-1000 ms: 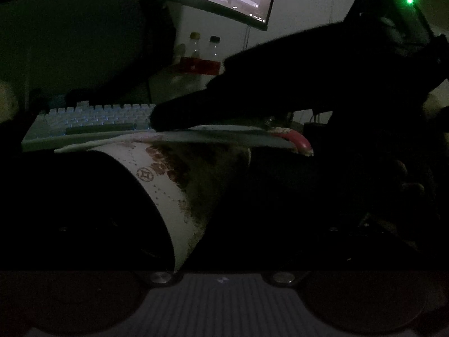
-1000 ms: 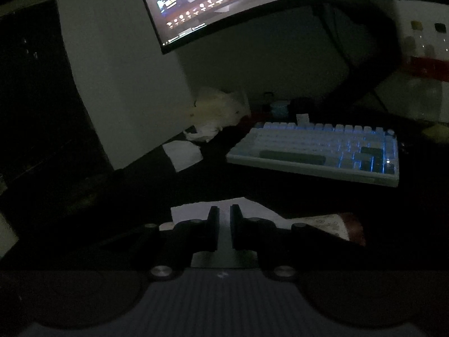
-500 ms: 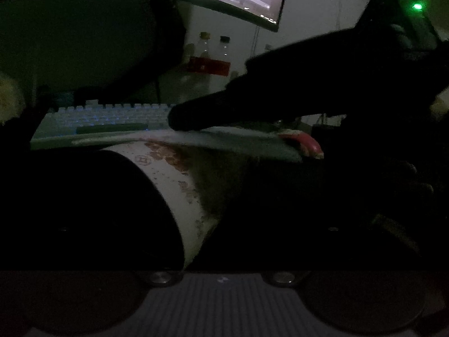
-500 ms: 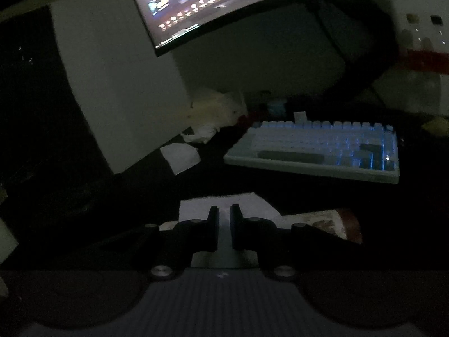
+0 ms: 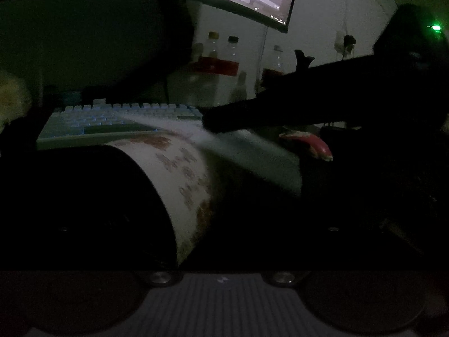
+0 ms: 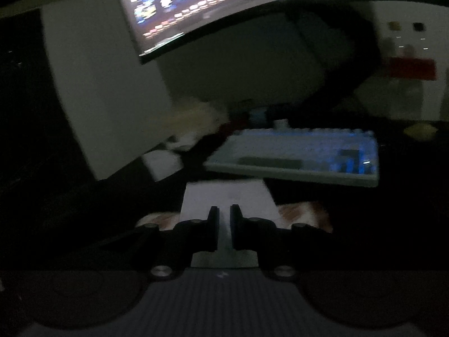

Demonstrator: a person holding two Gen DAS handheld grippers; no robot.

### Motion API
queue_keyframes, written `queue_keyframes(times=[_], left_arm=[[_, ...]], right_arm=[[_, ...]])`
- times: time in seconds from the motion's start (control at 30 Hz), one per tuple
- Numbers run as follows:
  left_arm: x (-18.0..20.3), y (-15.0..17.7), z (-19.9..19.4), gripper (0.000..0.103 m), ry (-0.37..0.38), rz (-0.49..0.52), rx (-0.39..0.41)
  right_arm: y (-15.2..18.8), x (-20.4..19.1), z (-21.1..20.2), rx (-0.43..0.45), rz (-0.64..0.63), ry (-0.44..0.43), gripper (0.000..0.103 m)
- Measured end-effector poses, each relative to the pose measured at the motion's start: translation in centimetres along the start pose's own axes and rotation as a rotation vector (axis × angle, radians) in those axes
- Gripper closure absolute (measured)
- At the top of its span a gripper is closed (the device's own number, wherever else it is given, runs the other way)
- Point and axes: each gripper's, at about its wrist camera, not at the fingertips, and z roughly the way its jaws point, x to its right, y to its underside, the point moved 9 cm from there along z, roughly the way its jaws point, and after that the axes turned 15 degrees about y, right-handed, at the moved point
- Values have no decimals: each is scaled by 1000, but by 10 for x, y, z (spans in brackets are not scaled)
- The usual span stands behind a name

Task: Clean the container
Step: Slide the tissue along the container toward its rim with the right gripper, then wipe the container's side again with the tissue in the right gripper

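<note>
The scene is very dark. In the left wrist view a white paper cup with a red-brown pattern and a red rim lies on its side between my left gripper's fingers, which are lost in shadow. My right gripper reaches in from the right, pressing a white tissue over the cup's mouth. In the right wrist view my right gripper is shut on the tissue, with the cup just below it.
A backlit keyboard lies behind the cup. A curved monitor hangs above. Crumpled tissues sit at the left, bottles with red labels at the back right.
The right gripper with the tissue has slid across the cup's mouth and further forward. The cup has turned a little in the left gripper. Both views are blurred by motion.
</note>
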Motion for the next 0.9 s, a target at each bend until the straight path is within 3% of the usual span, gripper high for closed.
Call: queue_keyframes(times=[0.1, 0.27, 0.4, 0.53, 0.63, 0.67, 0.77, 0.8, 0.83, 0.87, 0.9], left_arm=[[-1, -1, 0, 0, -4, -8, 0], [-2, -2, -1, 0, -17, 1, -2], [-3, -2, -1, 0, -14, -3, -4], [-3, -1, -2, 0, -15, 5, -11], [-3, -1, -3, 1, -13, 7, -12], [-3, -1, -3, 6, -17, 9, -9], [-7, -3, -8, 44, -27, 14, 14], [-10, -5, -10, 60, -12, -5, 24], [-14, -7, -13, 70, 13, -37, 35], [-18, -8, -14, 87, 39, -68, 44], [-20, -9, -16, 91, 83, -103, 56]], right_arm=[[4, -7, 1, -14, -6, -30, 92], [-4, 17, 11, 4, 16, 62, 92], [-8, 15, 11, 9, 10, 84, 91], [0, -16, 4, 24, -65, -3, 90], [1, -16, 3, 20, -67, -22, 90], [-1, -8, 5, 18, -54, -2, 90], [-6, 17, 10, 18, -22, 87, 90], [-8, 25, 12, 17, -10, 112, 90], [-8, 26, 12, 14, -9, 104, 90], [-9, 27, 13, 12, -7, 96, 90], [-9, 27, 13, 10, -6, 87, 90]])
